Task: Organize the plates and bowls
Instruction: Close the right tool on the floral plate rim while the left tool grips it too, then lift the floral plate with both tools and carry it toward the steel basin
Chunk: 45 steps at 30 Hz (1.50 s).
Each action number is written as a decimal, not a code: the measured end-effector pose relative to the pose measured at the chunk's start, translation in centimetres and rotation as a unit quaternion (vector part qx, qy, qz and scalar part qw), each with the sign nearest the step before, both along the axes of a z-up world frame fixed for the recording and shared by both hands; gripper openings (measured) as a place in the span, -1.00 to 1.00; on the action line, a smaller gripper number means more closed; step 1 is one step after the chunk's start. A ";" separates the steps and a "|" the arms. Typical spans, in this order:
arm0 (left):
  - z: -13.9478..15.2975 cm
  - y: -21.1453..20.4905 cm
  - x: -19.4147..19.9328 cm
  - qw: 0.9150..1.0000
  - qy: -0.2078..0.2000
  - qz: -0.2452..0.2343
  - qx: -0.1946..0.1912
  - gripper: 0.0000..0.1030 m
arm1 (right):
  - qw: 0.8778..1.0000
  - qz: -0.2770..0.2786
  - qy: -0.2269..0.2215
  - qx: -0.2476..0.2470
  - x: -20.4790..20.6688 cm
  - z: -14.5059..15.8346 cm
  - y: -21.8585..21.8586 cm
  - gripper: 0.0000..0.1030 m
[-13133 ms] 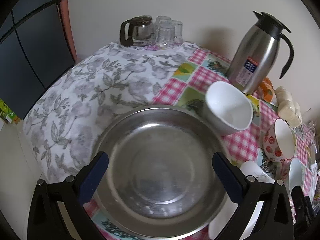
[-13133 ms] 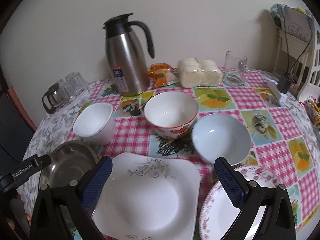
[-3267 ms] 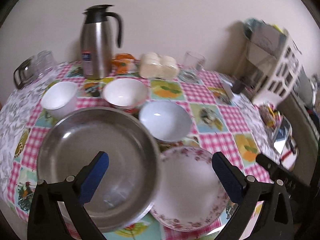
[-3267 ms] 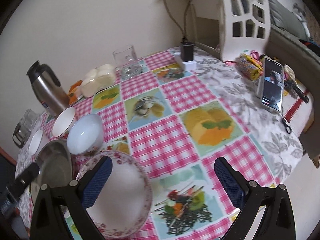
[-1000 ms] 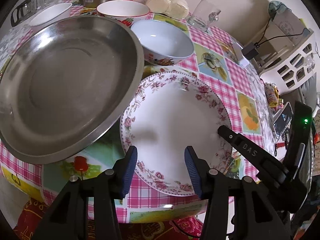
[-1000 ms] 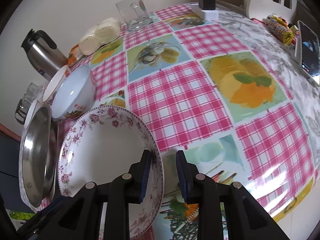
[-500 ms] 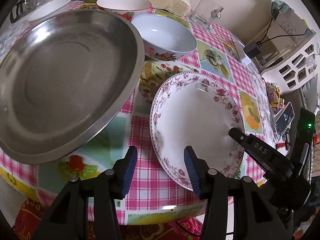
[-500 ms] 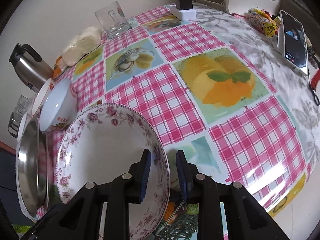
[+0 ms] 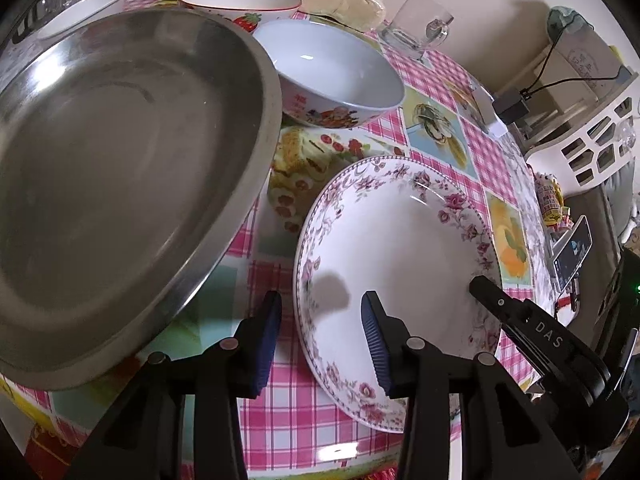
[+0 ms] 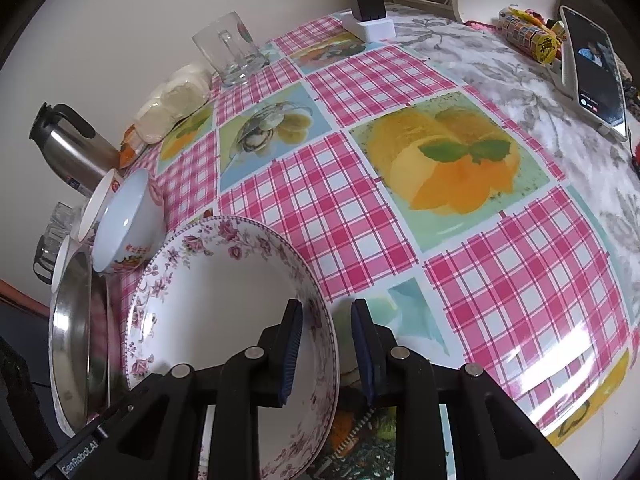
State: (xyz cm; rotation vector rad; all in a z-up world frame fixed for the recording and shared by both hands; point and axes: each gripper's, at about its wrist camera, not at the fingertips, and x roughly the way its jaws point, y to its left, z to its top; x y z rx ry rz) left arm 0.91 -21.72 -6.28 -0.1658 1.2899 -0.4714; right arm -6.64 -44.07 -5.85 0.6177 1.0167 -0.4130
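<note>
A white floral plate (image 9: 400, 264) is tilted above the checked tablecloth. My left gripper (image 9: 320, 340) straddles its near left rim, jaws narrowed on it. My right gripper (image 10: 326, 350) is closed on the plate's (image 10: 224, 312) right rim. The right gripper's finger (image 9: 516, 316) shows on the plate's far side in the left wrist view. A large steel dish (image 9: 112, 168) lies to the left, also seen edge-on in the right wrist view (image 10: 70, 340). A pale blue bowl (image 9: 332, 76) sits behind, also seen in the right wrist view (image 10: 128, 224).
A red-patterned bowl (image 9: 240, 4), a small white bowl (image 9: 80, 12), a glass mug (image 10: 228, 48), a steel thermos (image 10: 72, 148) and wrapped buns (image 10: 176, 96) stand at the back. A phone (image 10: 596, 72) and a white rack (image 9: 592, 144) are on the right.
The floral plate has moved right, away from the steel dish, and tilted up. Both grippers keep their hold on its rim and have narrowed slightly.
</note>
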 end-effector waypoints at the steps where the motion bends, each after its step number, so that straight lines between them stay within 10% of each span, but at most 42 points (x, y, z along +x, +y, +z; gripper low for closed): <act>1: -0.1 0.0 0.1 1.000 -0.001 0.001 -0.001 -0.17 | 1.000 -0.001 -0.002 0.002 0.0 0.0 0.0 -0.47; 15: -0.5 0.1 1.0 1.000 -0.028 0.008 -0.012 -0.69 | 0.998 0.004 -0.048 0.040 -0.7 -0.6 -0.5 -0.68; 45: 0.6 -0.2 1.3 0.999 -0.039 -0.018 -0.028 -0.72 | 0.997 0.032 -0.067 -0.005 -1.0 2.1 -0.1 -0.73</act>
